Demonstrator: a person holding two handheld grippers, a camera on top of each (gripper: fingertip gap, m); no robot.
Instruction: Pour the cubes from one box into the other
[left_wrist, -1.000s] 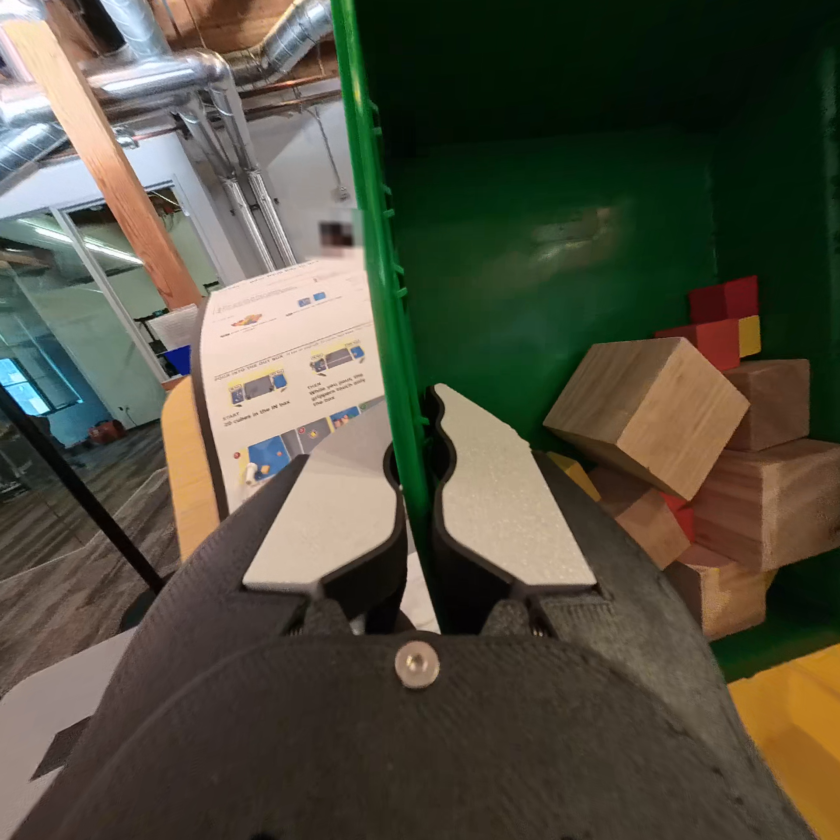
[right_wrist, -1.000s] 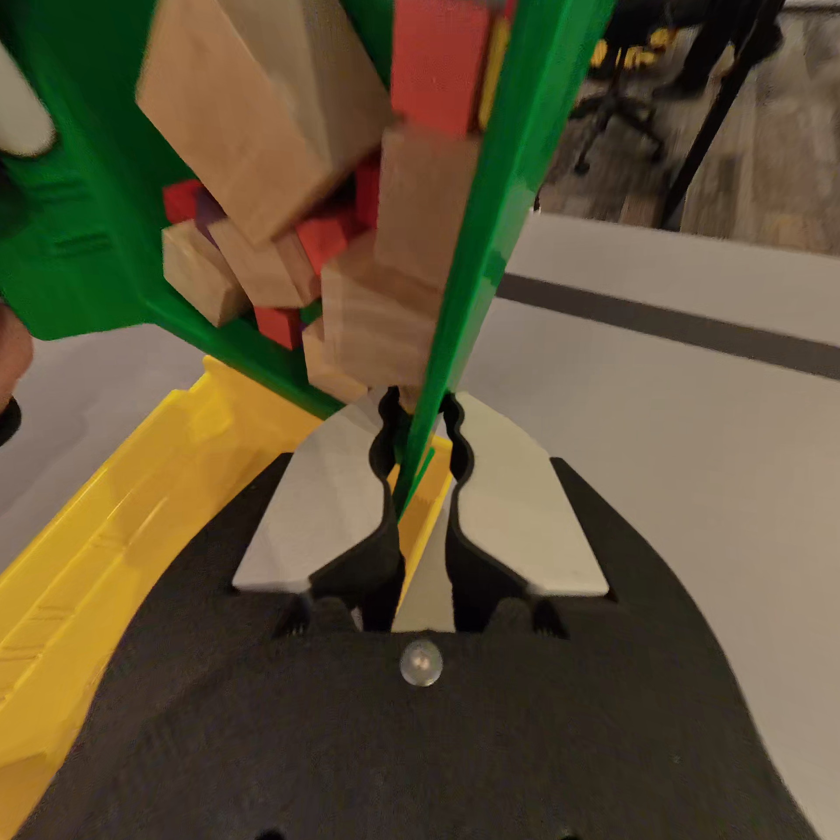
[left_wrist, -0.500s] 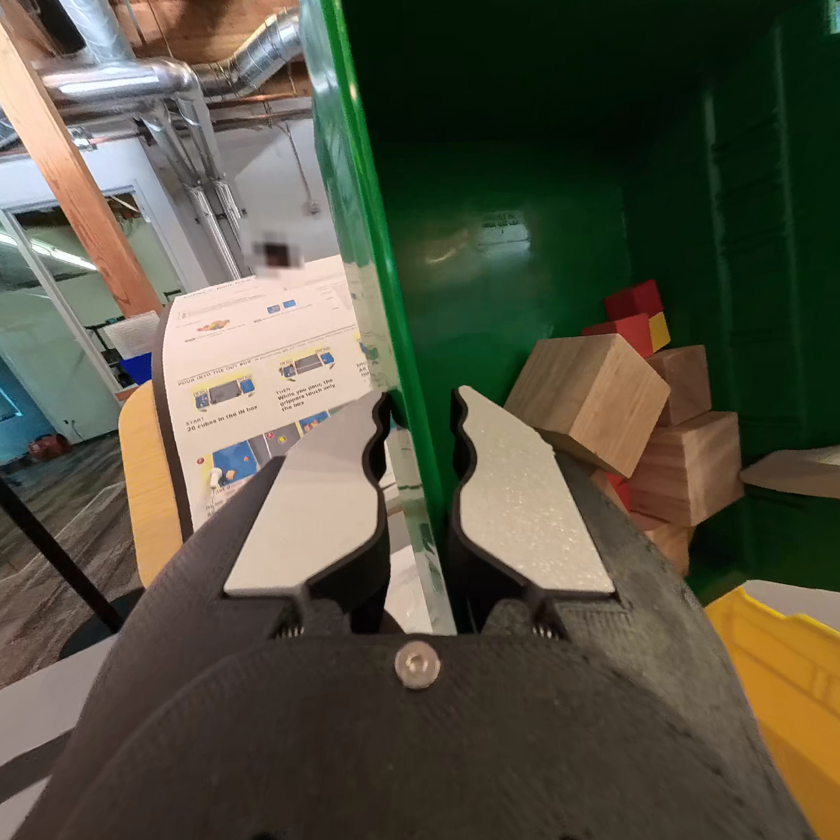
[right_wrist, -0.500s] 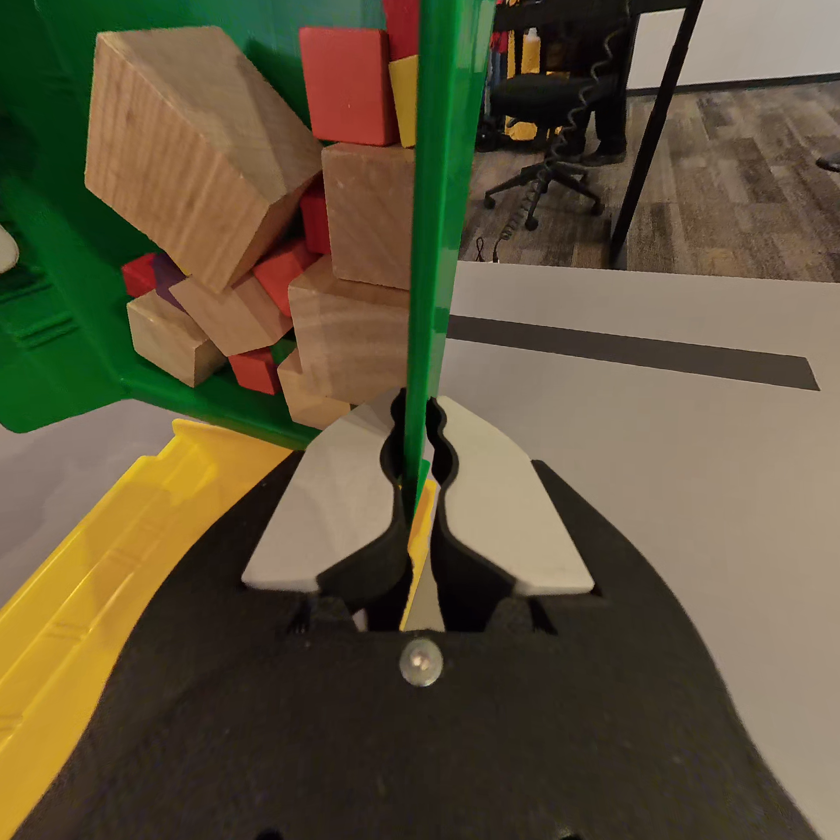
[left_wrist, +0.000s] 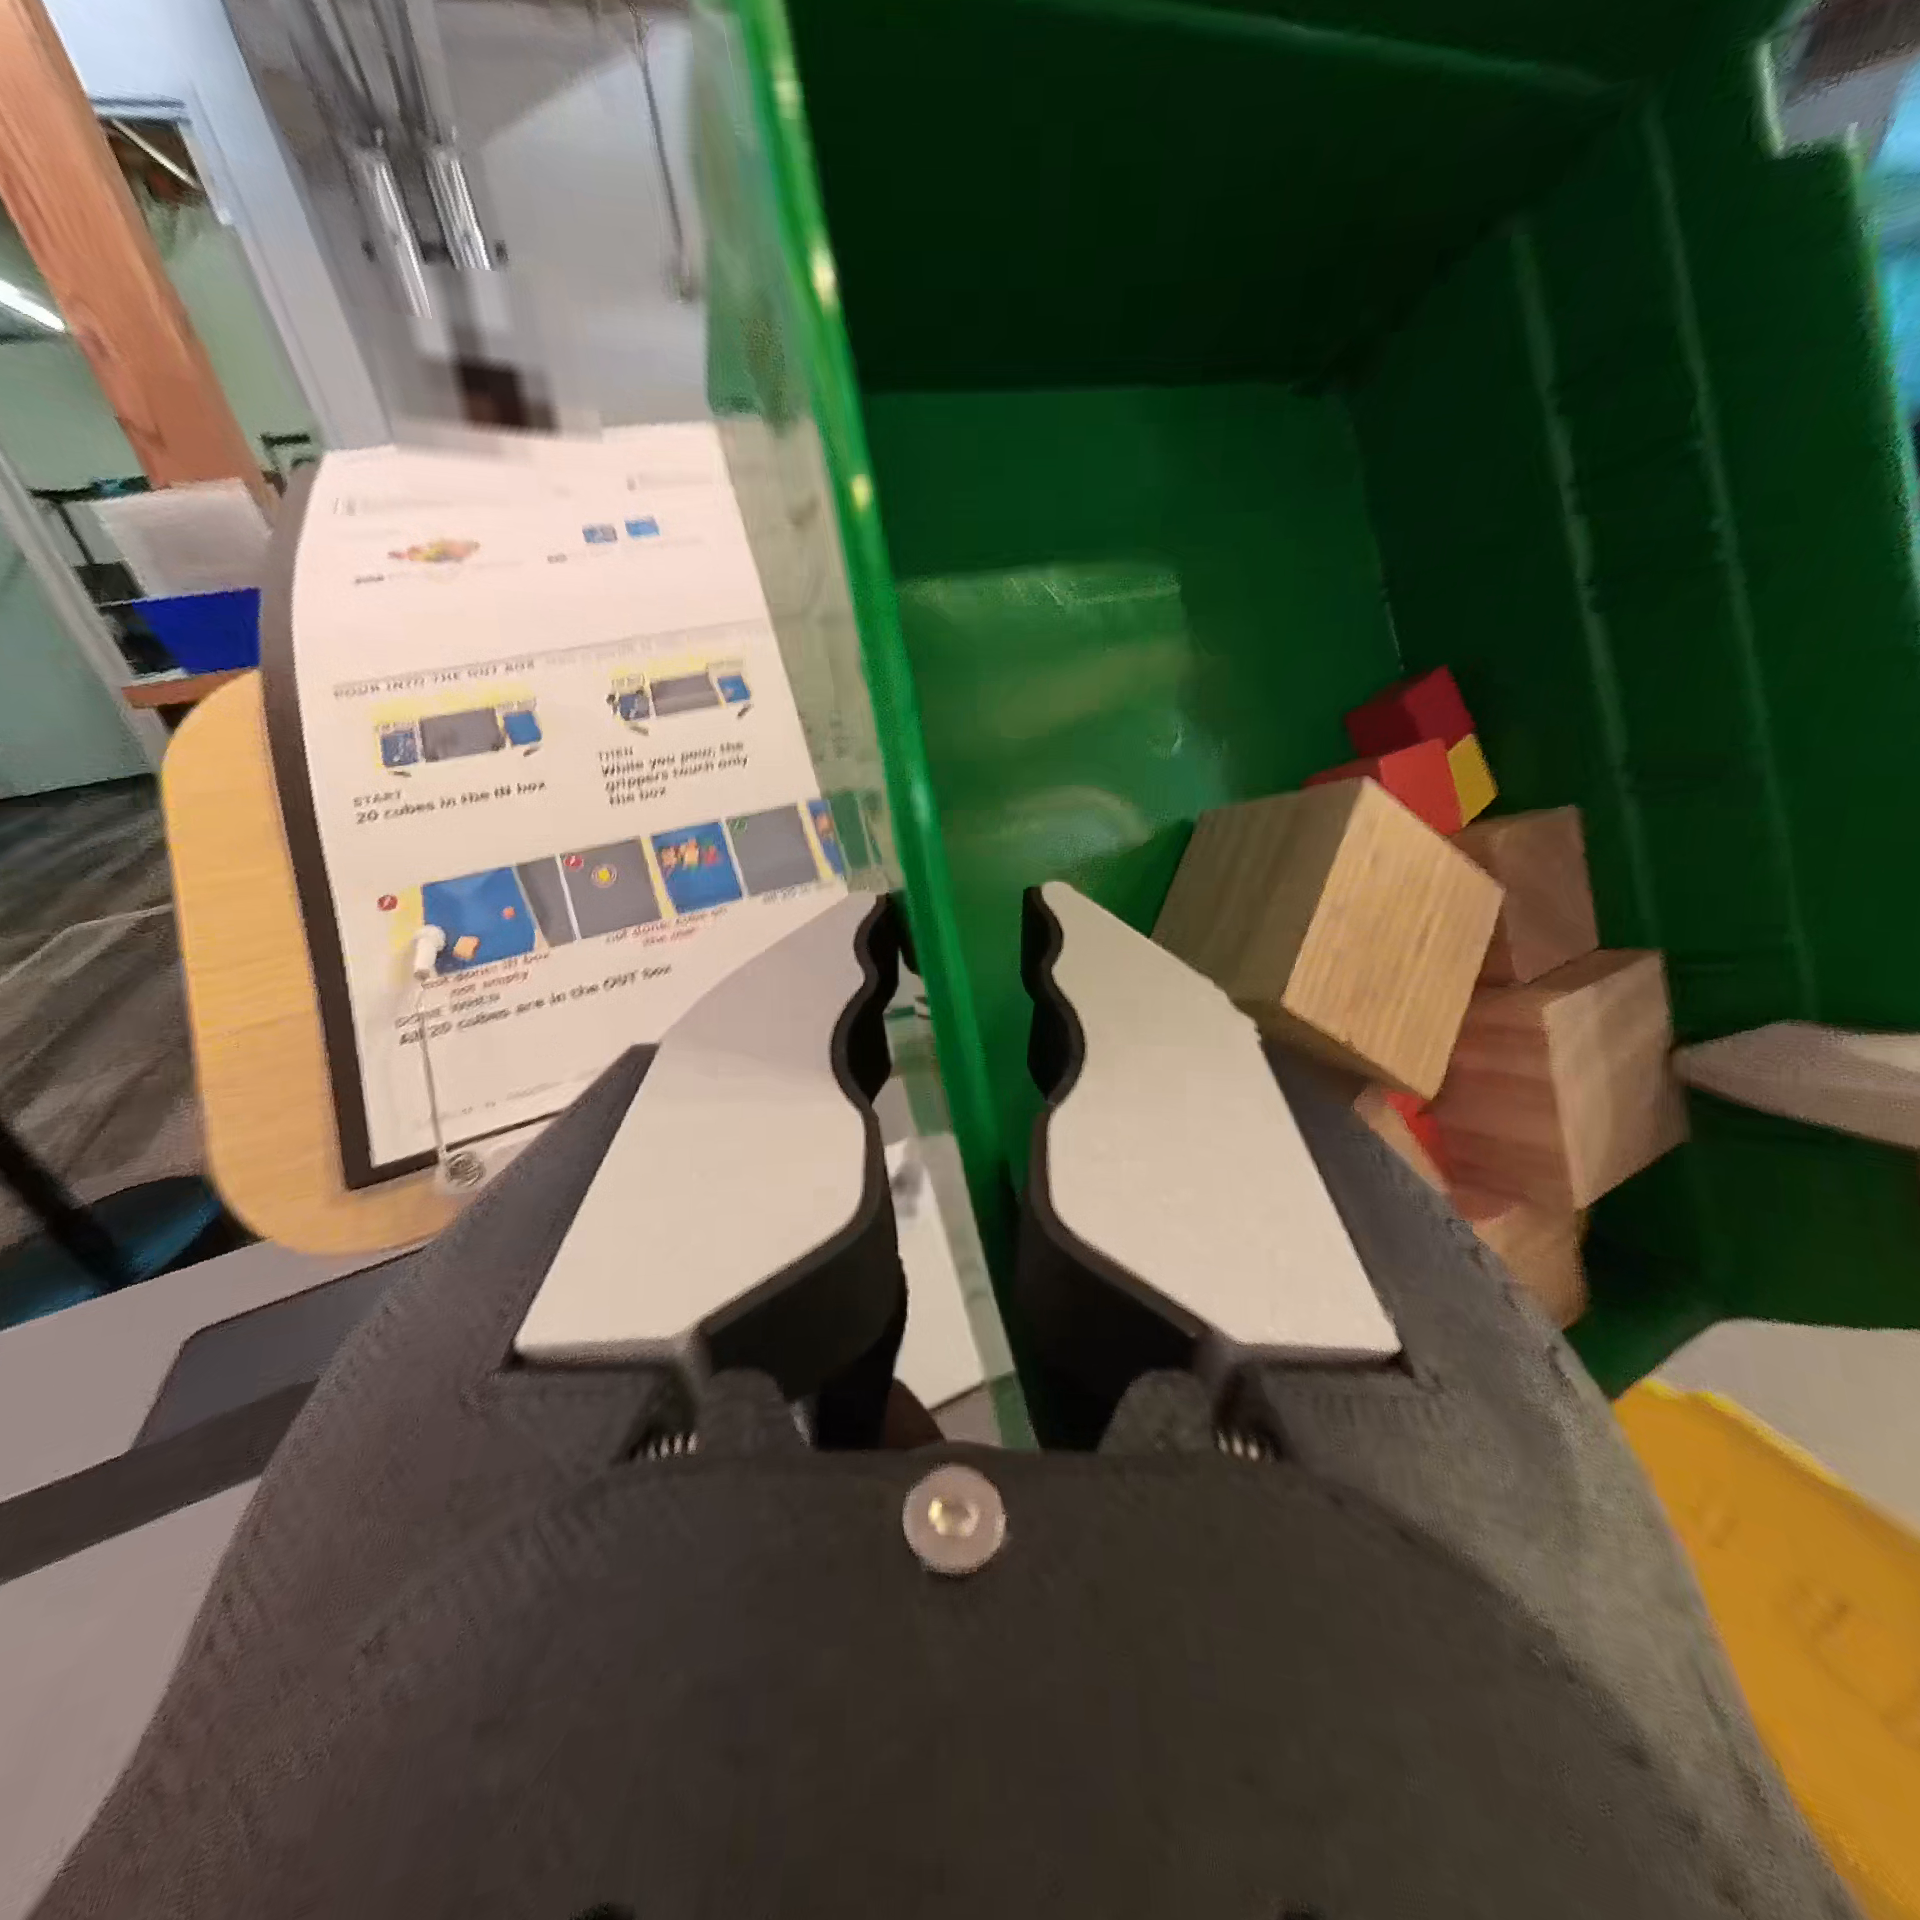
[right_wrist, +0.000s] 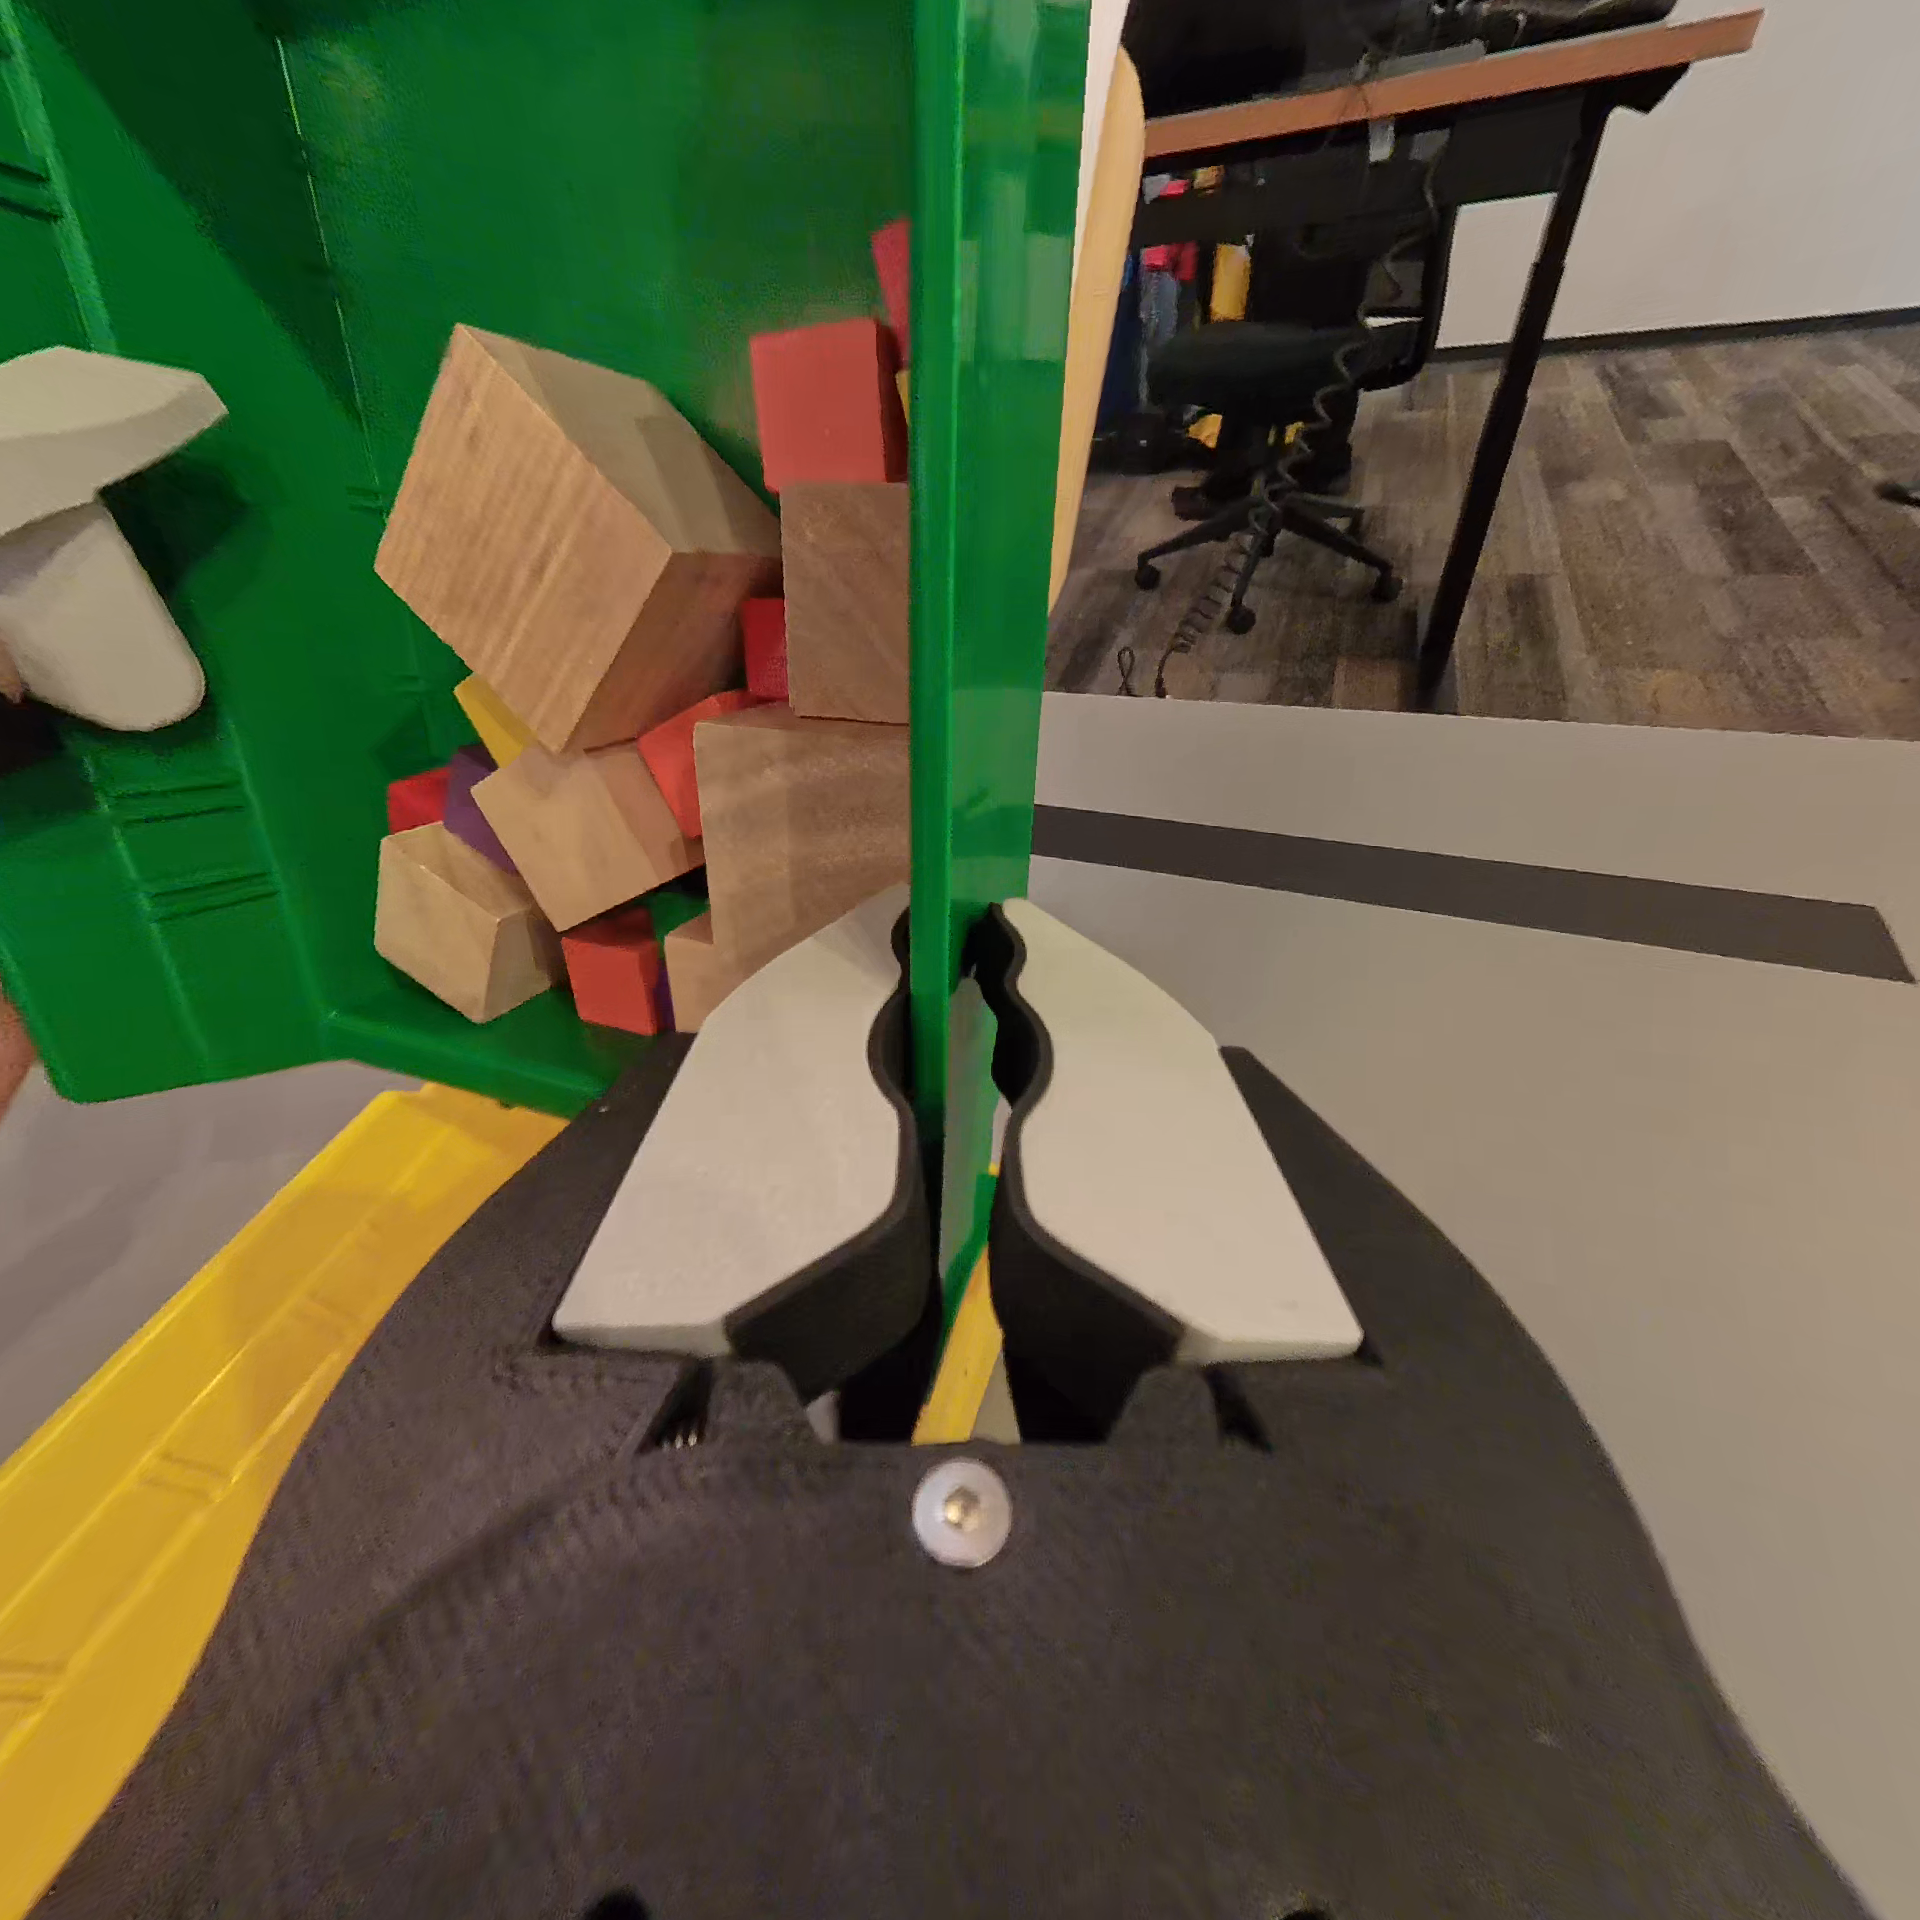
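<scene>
I hold a green box (left_wrist: 1143, 644) tipped up in the air between both grippers. My left gripper (left_wrist: 956, 935) is shut on one side wall. My right gripper (right_wrist: 951, 935) is shut on the opposite wall (right_wrist: 977, 520). Several wooden cubes (right_wrist: 540, 540), red cubes (right_wrist: 821, 405), a yellow one and a purple one (right_wrist: 468, 790) lie piled in the box's low corner against the right gripper's wall. The pile also shows in the left wrist view (left_wrist: 1340, 935). A yellow box (right_wrist: 260, 1299) lies just under the green box, also at the lower right of the left wrist view (left_wrist: 1787, 1610).
A grey table (right_wrist: 1507, 1195) with a dark tape stripe (right_wrist: 1455, 894) lies below. A printed sheet on a wooden stand (left_wrist: 540, 779) stands behind the table to the left. An office chair (right_wrist: 1268, 416) and a desk stand on the floor beyond.
The green box has swung so that the right-hand wall went from slanted to vertical. The cubes stayed piled in the same corner. The left fingers sit a little wider apart on the wall.
</scene>
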